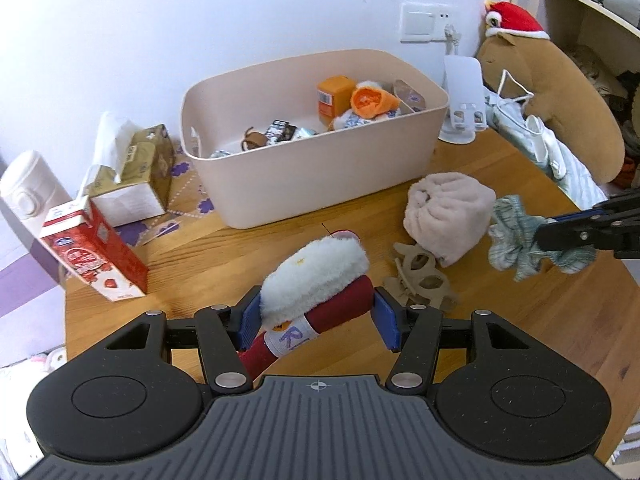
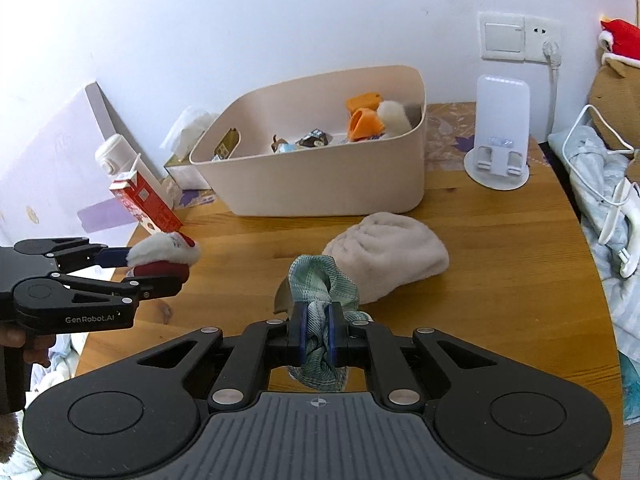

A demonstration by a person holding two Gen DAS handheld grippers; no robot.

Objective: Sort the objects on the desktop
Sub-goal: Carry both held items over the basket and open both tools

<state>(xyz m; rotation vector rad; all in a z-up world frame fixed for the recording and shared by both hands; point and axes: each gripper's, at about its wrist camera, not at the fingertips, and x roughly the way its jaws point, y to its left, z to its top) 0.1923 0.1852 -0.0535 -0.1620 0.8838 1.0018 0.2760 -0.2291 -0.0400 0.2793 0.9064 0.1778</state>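
My left gripper [image 1: 318, 306] is shut on a plush item [image 1: 316, 276] with white fluff and a dark red body, held above the wooden table [image 1: 240, 256]. From the right wrist view, the same left gripper [image 2: 160, 270] and plush item [image 2: 164, 254] hang at the left. My right gripper [image 2: 318, 316] is shut on a teal checked fabric scrunchie [image 2: 320, 280], lifted off the table. It also shows at the right of the left wrist view, where the right gripper [image 1: 542, 232] pinches the scrunchie [image 1: 516, 240]. A beige bin [image 1: 320, 184] holding several small things stands behind.
A beige fluffy cloth [image 1: 448, 212] and a tan hair claw [image 1: 420, 280] lie on the table before the bin. A red carton [image 1: 92, 256], tissue pack [image 1: 136, 168] and white bottle [image 1: 28, 192] stand left. A white stand [image 2: 500, 148] and brown plush toy [image 1: 552, 104] sit right.
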